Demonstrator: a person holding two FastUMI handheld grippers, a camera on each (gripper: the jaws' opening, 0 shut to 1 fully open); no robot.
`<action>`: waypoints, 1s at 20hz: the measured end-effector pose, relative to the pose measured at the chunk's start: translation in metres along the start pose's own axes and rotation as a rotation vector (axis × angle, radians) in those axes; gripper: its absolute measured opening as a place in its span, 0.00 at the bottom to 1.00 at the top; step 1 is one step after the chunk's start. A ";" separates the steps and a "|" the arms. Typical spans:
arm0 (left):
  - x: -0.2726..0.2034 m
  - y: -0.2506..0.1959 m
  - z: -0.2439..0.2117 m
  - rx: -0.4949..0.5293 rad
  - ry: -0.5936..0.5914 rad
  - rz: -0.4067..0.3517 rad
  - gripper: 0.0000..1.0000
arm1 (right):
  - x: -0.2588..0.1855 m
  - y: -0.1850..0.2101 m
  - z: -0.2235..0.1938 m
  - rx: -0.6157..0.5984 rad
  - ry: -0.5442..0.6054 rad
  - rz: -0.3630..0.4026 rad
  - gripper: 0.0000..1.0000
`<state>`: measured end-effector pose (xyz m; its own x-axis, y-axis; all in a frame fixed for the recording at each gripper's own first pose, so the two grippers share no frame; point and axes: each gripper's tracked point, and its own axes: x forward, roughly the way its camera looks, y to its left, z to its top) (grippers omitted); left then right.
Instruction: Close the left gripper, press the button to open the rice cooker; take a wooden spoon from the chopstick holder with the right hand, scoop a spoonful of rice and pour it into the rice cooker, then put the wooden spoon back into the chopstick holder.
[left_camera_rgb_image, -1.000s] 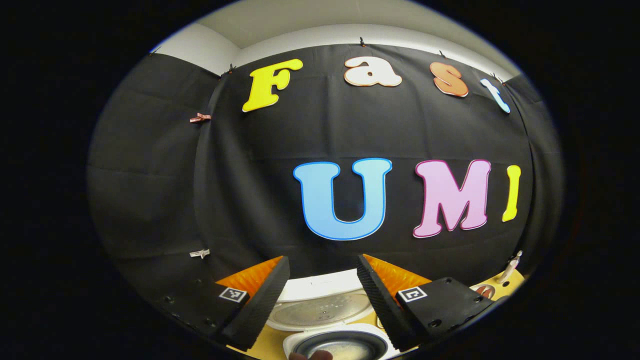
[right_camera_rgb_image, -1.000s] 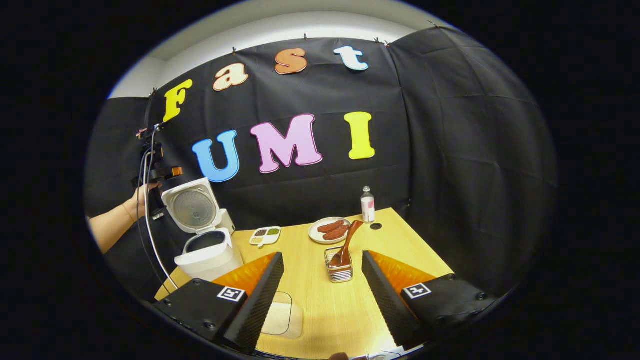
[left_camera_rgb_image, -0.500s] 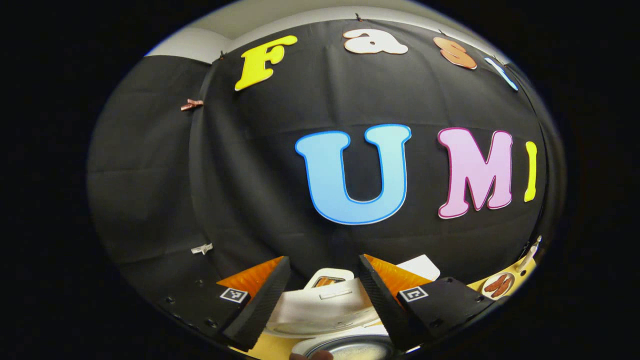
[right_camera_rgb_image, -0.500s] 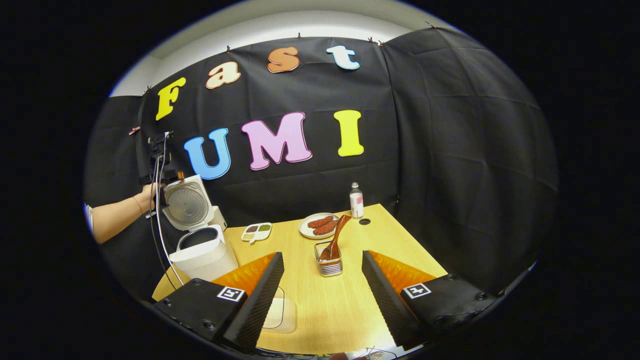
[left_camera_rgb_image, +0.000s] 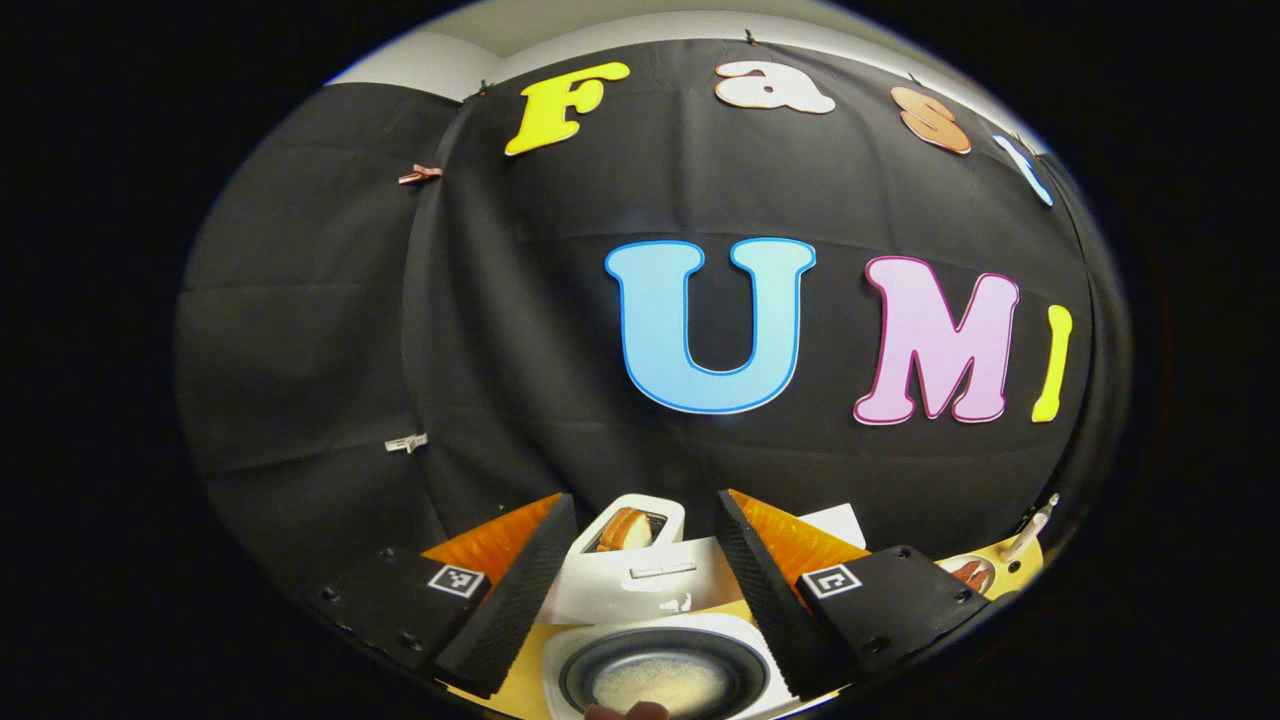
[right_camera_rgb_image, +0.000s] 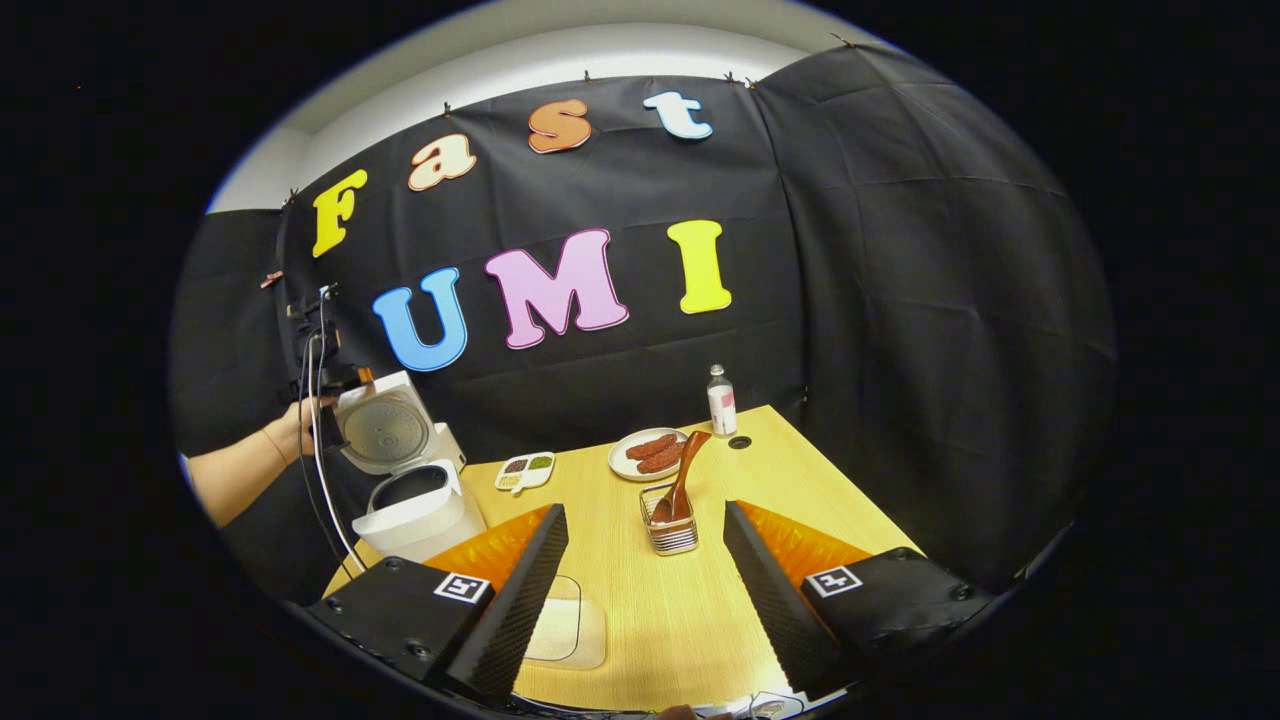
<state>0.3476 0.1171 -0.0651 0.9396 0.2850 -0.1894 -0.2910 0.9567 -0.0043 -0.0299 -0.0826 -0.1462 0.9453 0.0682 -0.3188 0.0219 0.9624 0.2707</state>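
In the left gripper view, the left gripper (left_camera_rgb_image: 640, 570) hangs above the rice cooker (left_camera_rgb_image: 660, 675), its 2 ribbed fingers spread wide with nothing between them. At 6 o'clock sits the cooker's round dark inner pot with a pale grainy layer on its bottom, framed by a smooth white plastic body. Just past it, between the fingers, the raised lid (left_camera_rgb_image: 650, 585) stands up, white and glossy. At 4 o'clock, beyond the right finger, a sliver of yellow wooden table (left_camera_rgb_image: 1025, 562) shows with the edge of a plate (left_camera_rgb_image: 968, 572).

In the right gripper view, the right gripper (right_camera_rgb_image: 645, 580) is held over the near table edge, fingers wide apart and empty. At 12 o'clock between them stands the chopstick holder (right_camera_rgb_image: 673, 530), a small wire basket, with the wooden spoon (right_camera_rgb_image: 682, 480) leaning in it, handle tilted up toward 1 o'clock. Behind it lies a round white plate of reddish sausages (right_camera_rgb_image: 652, 453), and a small clear bottle (right_camera_rgb_image: 720, 400) stands near the far edge. At 11 o'clock is a little divided dish (right_camera_rgb_image: 526, 470) of grains. At 9 o'clock the white cooker stands open, lid upright, a hand (right_camera_rgb_image: 300, 430) and the other gripper right beside the lid. A translucent flat tray (right_camera_rgb_image: 570, 630) lies at 7 o'clock on the grained wood.
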 end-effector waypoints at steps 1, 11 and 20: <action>-0.010 -0.002 -0.007 0.002 0.006 0.001 0.99 | -0.001 -0.003 -0.001 -0.004 -0.003 0.000 0.99; -0.067 -0.030 -0.101 -0.045 0.170 -0.014 1.00 | -0.004 -0.011 0.000 -0.029 0.001 0.026 0.98; -0.082 -0.051 -0.173 -0.019 0.295 0.007 1.00 | -0.004 -0.016 -0.013 -0.050 0.036 0.025 0.99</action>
<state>0.2547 0.0352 -0.2189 0.8453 0.2596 -0.4669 -0.3034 0.9526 -0.0198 -0.0379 -0.0947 -0.1606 0.9331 0.1009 -0.3451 -0.0186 0.9721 0.2339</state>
